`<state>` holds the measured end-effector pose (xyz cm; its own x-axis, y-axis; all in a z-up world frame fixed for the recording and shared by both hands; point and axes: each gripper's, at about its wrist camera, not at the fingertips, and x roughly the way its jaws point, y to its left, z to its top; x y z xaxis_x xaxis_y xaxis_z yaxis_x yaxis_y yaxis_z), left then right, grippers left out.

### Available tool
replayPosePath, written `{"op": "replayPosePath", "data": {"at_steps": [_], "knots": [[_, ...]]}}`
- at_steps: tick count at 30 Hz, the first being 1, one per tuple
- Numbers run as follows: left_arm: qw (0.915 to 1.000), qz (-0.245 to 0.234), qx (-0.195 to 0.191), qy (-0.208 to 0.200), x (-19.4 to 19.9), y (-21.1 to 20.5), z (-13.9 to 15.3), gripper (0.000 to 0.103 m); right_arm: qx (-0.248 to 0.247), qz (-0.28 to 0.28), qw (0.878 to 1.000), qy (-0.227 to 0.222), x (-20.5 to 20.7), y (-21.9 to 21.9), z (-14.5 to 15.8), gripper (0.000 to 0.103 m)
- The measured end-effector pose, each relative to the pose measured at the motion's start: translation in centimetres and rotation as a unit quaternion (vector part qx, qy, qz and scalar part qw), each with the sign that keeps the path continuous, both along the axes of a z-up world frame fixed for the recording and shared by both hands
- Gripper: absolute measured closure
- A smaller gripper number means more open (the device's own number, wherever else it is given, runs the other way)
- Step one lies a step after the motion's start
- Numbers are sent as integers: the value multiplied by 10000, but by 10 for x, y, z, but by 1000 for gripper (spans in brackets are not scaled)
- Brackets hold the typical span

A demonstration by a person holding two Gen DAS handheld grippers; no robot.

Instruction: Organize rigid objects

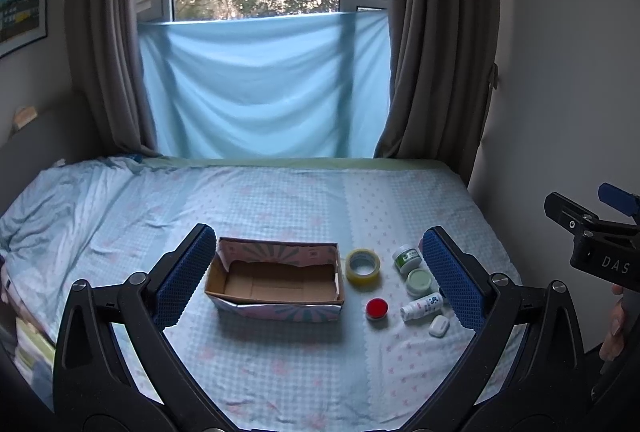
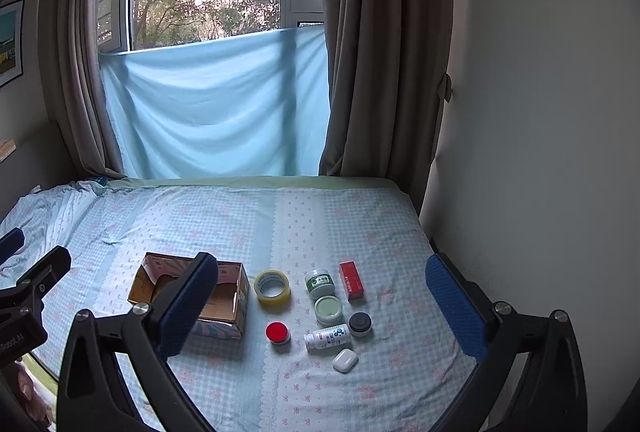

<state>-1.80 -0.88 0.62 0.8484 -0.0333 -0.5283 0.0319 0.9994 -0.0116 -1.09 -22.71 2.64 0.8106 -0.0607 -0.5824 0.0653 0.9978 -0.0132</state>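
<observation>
An open cardboard box (image 1: 276, 282) (image 2: 226, 296) lies on the bed, empty inside. To its right lie a tape roll (image 1: 362, 267) (image 2: 273, 287), a green-labelled jar (image 1: 407, 258) (image 2: 319, 283), a pale green lid jar (image 1: 419, 281) (image 2: 328, 309), a red-capped jar (image 1: 376, 308) (image 2: 277, 332), a white bottle on its side (image 1: 422, 307) (image 2: 327, 338), a white earbud case (image 1: 439, 326) (image 2: 345, 360), a dark round jar (image 2: 359, 323) and a red box (image 2: 351, 280). My left gripper (image 1: 316, 280) is open and empty above the bed. My right gripper (image 2: 322, 306) is open and empty above the items.
The bed (image 1: 280, 200) has a checked blue sheet. A wall (image 2: 540, 112) runs along its right side. Curtains (image 1: 436, 52) and a blue cloth (image 1: 260, 84) hang at the window behind. The right gripper's body (image 1: 592, 232) shows at the right of the left wrist view.
</observation>
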Motion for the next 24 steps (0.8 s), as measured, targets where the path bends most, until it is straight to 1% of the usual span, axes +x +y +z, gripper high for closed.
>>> {"op": "replayPosePath", "data": {"at_steps": [24], "knots": [[10000, -15, 42, -22, 2, 3, -2, 1, -22, 31, 10000, -4, 6, 10, -3, 0]]}}
